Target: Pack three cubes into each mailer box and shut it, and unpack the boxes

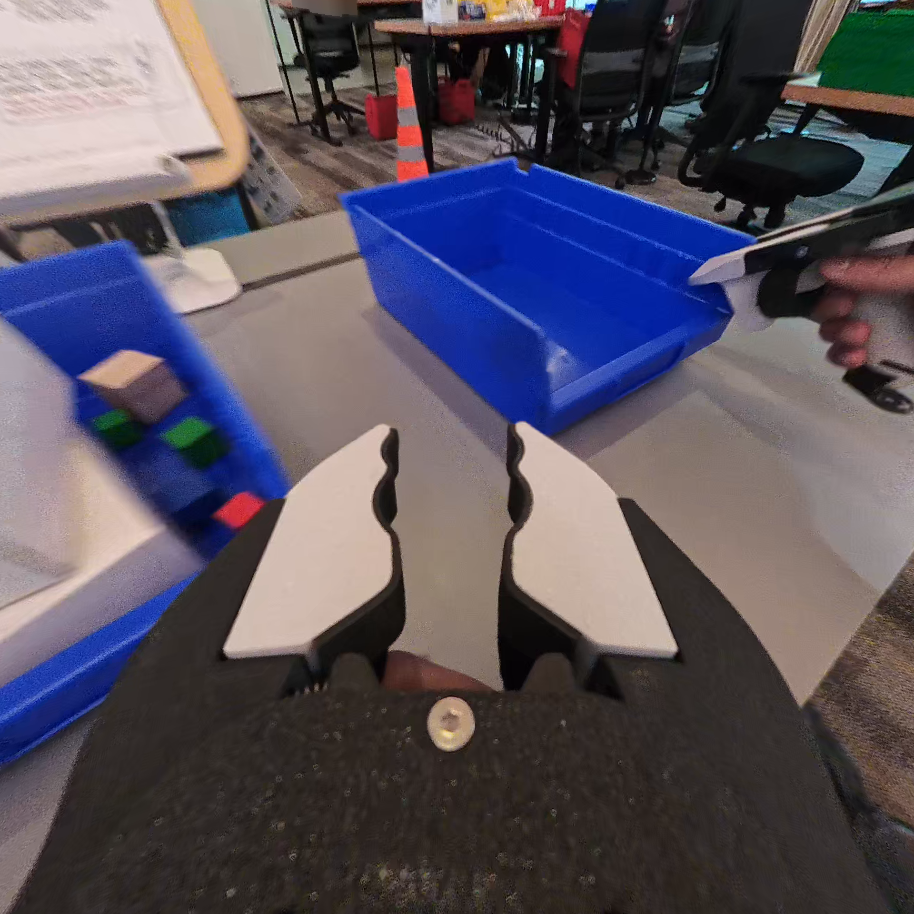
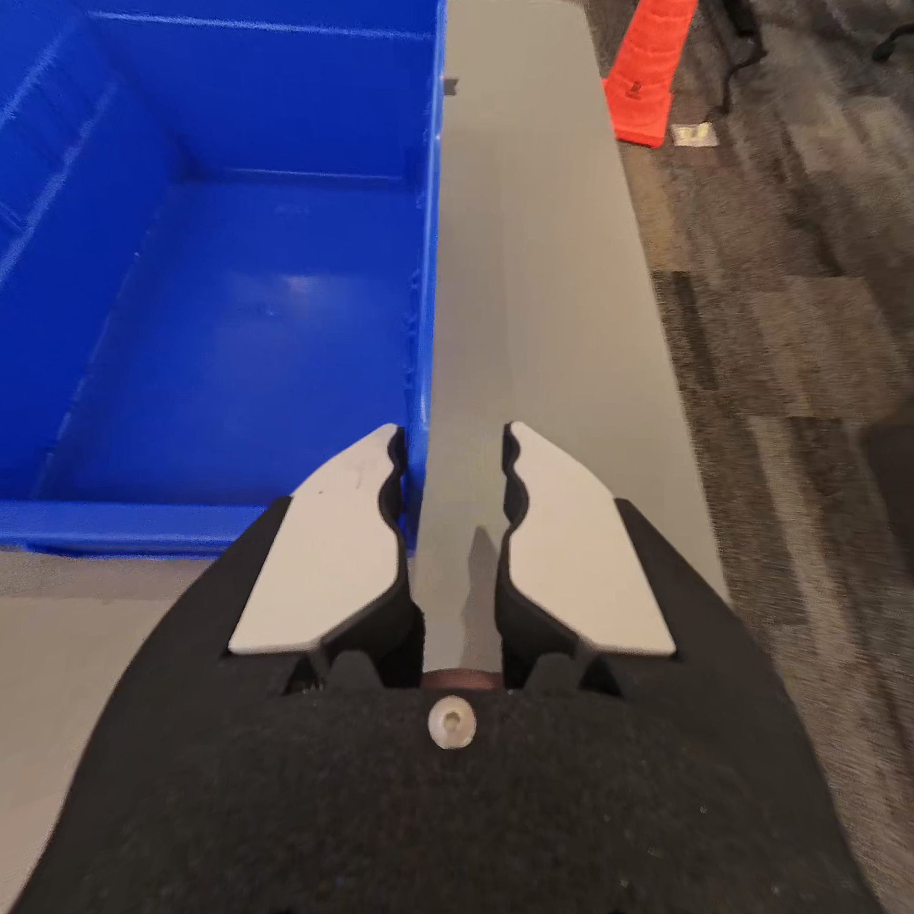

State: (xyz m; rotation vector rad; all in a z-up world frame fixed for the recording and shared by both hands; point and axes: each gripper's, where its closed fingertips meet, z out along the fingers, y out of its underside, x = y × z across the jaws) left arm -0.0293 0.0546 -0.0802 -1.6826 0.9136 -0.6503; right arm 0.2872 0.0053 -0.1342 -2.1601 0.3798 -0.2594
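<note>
My left gripper [image 1: 451, 437] is open and empty above the grey table [image 1: 306, 376]. At the left, a blue bin [image 1: 163, 346] holds a pale wooden cube [image 1: 136, 383], two green cubes [image 1: 195, 437], a dark blue cube and a red cube [image 1: 237, 509]. A white mailer box [image 1: 44, 499], blurred, lies over that bin's near side. An empty blue bin [image 1: 539, 292] stands ahead. My right gripper [image 2: 454, 433] is open and empty beside this empty bin's right wall [image 2: 428, 277]. It also shows at the right edge of the left wrist view [image 1: 712, 269], held by a hand.
The table's right edge [image 2: 638, 277] drops to a carpeted floor. An orange cone [image 1: 409, 128] stands beyond the table and also shows in the right wrist view [image 2: 648, 79]. Office chairs [image 1: 771, 158] and desks stand behind. A clipboard with paper [image 1: 99, 84] is at the upper left. About 30 cm separates my left fingertips from my right.
</note>
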